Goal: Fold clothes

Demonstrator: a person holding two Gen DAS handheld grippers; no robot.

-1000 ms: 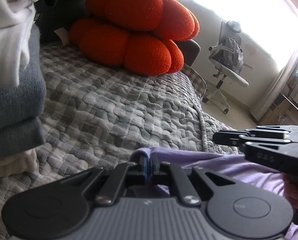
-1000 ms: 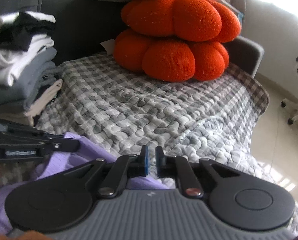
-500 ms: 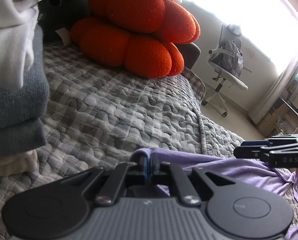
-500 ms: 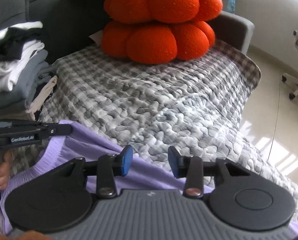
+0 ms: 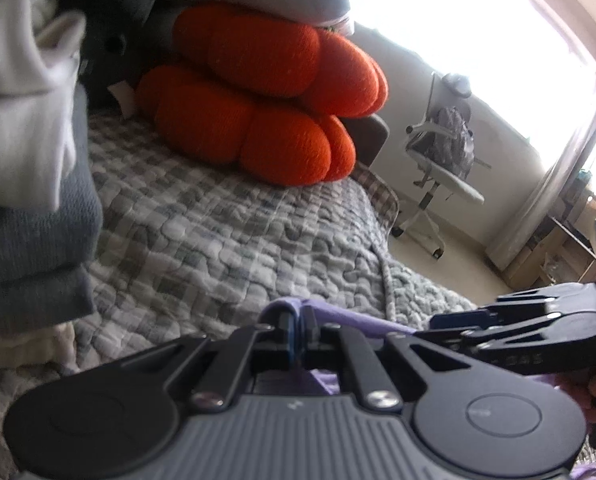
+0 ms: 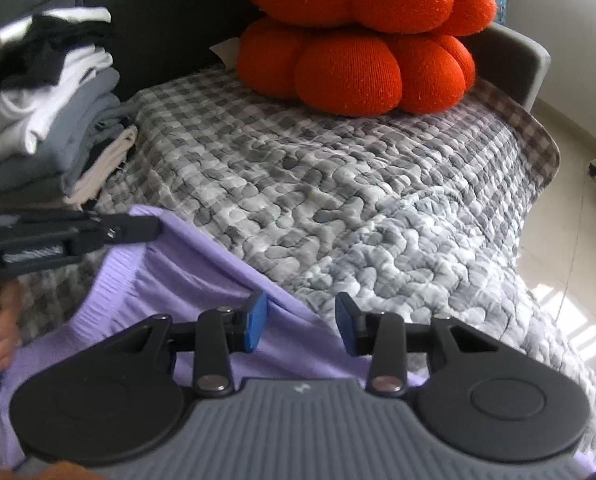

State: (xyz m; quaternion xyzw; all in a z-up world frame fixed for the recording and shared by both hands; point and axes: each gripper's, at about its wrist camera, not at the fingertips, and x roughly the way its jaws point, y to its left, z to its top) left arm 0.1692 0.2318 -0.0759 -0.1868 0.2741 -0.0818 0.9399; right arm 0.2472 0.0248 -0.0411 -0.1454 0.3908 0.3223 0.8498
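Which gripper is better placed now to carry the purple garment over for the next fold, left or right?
Left, probably. The left gripper is shut on the ribbed hem of the purple knit garment, while the right gripper is open, holding nothing.

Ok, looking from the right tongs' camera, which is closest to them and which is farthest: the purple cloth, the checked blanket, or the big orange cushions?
From the right tongs, which are open:
1. Purple cloth: right under and in front of the tongs, lower left.
2. Checked blanket: spread across the middle, beyond the cloth.
3. Orange cushions: stacked at the back, top of the view.
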